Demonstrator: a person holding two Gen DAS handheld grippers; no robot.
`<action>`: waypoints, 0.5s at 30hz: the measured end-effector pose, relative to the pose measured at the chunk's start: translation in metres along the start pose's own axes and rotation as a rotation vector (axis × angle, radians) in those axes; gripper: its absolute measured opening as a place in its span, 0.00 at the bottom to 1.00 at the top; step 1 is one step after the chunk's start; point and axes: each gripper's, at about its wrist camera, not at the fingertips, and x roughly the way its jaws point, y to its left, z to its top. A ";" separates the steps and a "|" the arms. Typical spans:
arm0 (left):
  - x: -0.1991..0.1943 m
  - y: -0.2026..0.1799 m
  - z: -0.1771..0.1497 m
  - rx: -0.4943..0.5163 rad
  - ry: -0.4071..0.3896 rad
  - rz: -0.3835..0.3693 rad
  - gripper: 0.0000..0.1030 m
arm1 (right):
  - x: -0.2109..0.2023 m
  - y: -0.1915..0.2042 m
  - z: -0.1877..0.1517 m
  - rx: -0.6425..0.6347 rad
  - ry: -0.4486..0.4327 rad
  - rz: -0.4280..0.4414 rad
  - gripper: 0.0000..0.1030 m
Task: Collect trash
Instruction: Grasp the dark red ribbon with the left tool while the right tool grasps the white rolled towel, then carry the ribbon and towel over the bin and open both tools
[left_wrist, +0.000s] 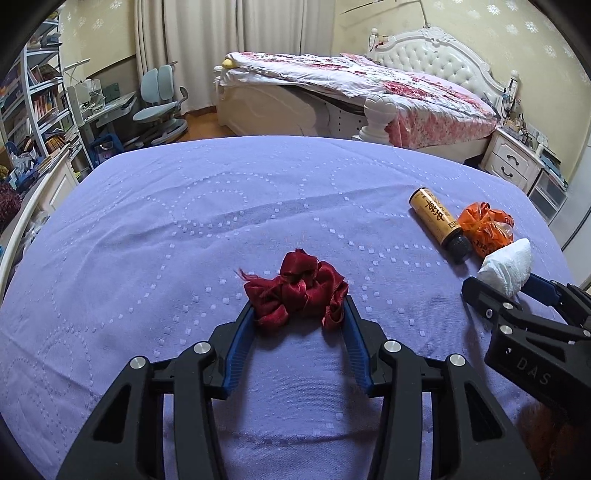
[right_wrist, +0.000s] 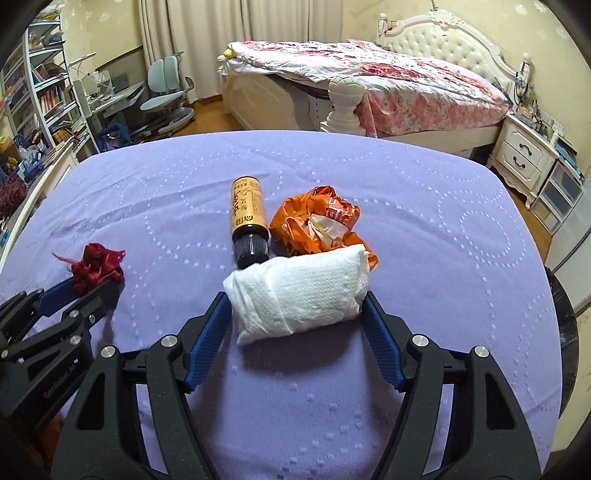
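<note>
A crumpled dark red ribbon lies on the purple bed cover, and my left gripper is shut on it, a blue pad against each side. My right gripper is shut on a white wad of tissue, which casts a shadow on the cover beneath it. Just beyond the tissue lie a yellow bottle with a black cap and a crumpled orange plastic bag, side by side. The left wrist view shows the right gripper at the right edge with the tissue.
Beyond the purple cover stands a white bed with a floral quilt. A white nightstand is at the right. A desk chair and bookshelves fill the left side.
</note>
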 end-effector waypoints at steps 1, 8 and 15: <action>0.000 0.000 0.000 0.000 -0.001 -0.001 0.46 | 0.000 0.000 0.000 -0.002 -0.001 0.002 0.67; 0.000 0.002 0.001 0.001 -0.003 -0.010 0.46 | -0.006 -0.003 -0.007 -0.041 0.000 0.016 0.58; -0.001 -0.001 0.000 0.017 -0.003 -0.018 0.46 | -0.019 -0.013 -0.022 -0.075 0.009 0.037 0.59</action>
